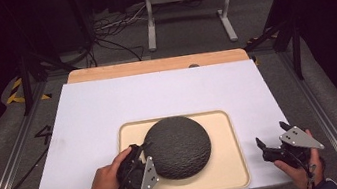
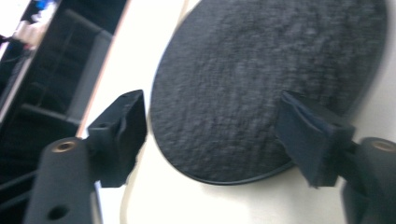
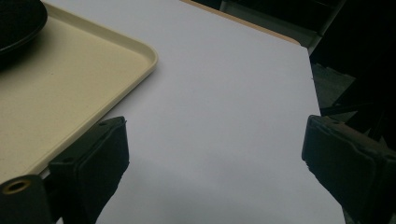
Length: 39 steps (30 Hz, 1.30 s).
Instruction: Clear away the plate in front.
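A dark grey, rough-textured round dish (image 1: 178,146) lies dome side up on a beige tray (image 1: 226,159). My left gripper (image 1: 142,151) sits at the dish's left edge, held in a hand with a dark sleeve. In the left gripper view the left gripper (image 2: 217,119) is open, and the near rim of the dish (image 2: 261,70) lies between and beyond its jaws without the pads pressing on it. My right gripper (image 1: 271,134) rests near the table's front right corner. It (image 3: 217,140) stands wide open over bare white tabletop, with the tray's corner (image 3: 140,51) to its left.
The tray lies on a white tabletop (image 1: 156,96) with a wooden strip (image 1: 152,66) along its far edge. Beyond it are a white metal stand (image 1: 188,0) and loose cables (image 1: 112,37) on the floor. Dark rails run along both sides of the table.
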Each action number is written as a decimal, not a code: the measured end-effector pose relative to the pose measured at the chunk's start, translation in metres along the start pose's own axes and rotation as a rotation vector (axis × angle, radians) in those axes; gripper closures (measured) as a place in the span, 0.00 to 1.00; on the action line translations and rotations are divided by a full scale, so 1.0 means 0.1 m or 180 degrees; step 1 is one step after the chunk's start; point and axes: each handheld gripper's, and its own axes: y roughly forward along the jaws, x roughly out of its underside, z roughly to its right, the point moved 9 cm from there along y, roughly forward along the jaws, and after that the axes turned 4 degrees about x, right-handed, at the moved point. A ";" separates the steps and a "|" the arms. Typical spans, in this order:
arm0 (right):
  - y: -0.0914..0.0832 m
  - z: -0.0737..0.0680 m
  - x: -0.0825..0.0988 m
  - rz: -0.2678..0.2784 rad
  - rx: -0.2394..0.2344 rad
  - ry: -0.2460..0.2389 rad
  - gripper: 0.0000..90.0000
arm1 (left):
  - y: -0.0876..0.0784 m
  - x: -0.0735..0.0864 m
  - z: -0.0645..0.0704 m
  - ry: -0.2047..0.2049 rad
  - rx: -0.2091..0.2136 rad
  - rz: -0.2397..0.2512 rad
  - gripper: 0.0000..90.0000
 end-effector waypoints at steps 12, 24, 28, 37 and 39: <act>0.00 0.00 0.00 0.0007 0.0007 0.0005 0.08 | 0.02 0.08 -0.17 -0.0341 0.0037 0.0058 0.11; 0.00 0.00 0.00 0.0006 0.0002 -0.0002 0.08 | 0.01 0.22 -0.34 -0.0470 -0.0049 0.0022 0.09; 0.00 0.01 0.00 0.0013 0.0009 0.0005 0.08 | -0.01 0.30 -0.39 -0.0505 -0.0060 -0.0010 0.09; -0.01 0.01 0.00 0.0014 0.0013 0.0003 0.08 | -0.07 0.48 -0.51 -0.0604 -0.0177 -0.0104 0.09; -0.01 0.01 0.00 0.0013 0.0014 0.0006 0.08 | -0.08 0.50 -0.52 -0.0626 -0.0164 -0.0113 0.09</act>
